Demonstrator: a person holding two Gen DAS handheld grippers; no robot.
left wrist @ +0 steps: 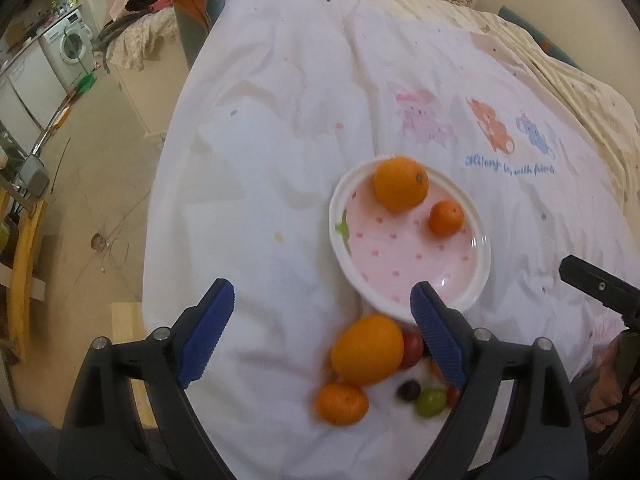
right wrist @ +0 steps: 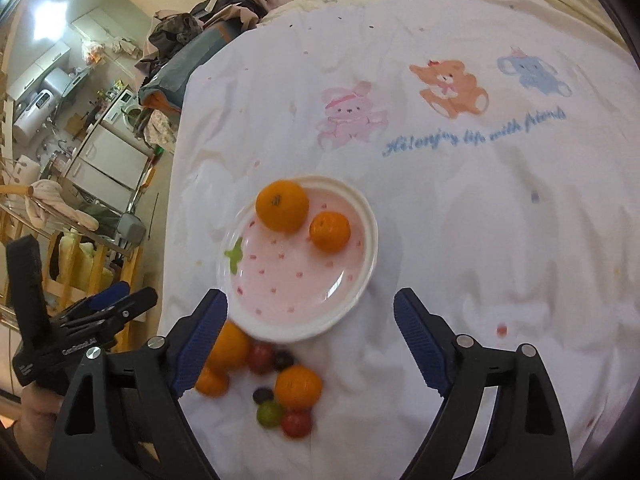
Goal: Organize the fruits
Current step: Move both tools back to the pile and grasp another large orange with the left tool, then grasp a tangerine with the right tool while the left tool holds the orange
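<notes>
A pink strawberry-pattern plate (left wrist: 420, 268) (right wrist: 288, 280) lies on a white bedsheet and holds a large orange (left wrist: 401, 185) (right wrist: 282, 206) and a small mandarin (left wrist: 446, 218) (right wrist: 330, 231). Below the plate sits a loose pile: a large orange (left wrist: 367, 350) (right wrist: 230, 346), mandarins (left wrist: 341, 403) (right wrist: 298, 386), dark grapes (left wrist: 409, 390) (right wrist: 283, 359), a green fruit (left wrist: 430, 402) (right wrist: 269, 414) and small red tomatoes (left wrist: 412, 348) (right wrist: 296, 423). My left gripper (left wrist: 322, 320) hangs open above the pile, nothing between its fingers. My right gripper (right wrist: 310, 328) is open over the plate's near rim, empty.
The white sheet (right wrist: 480, 220) with cartoon animals covers the bed. The bed's left edge drops to a tiled floor (left wrist: 100, 200) with wooden racks, cabinets and a washing machine (left wrist: 68, 42). The other gripper shows at each view's edge (left wrist: 600, 286) (right wrist: 80, 320).
</notes>
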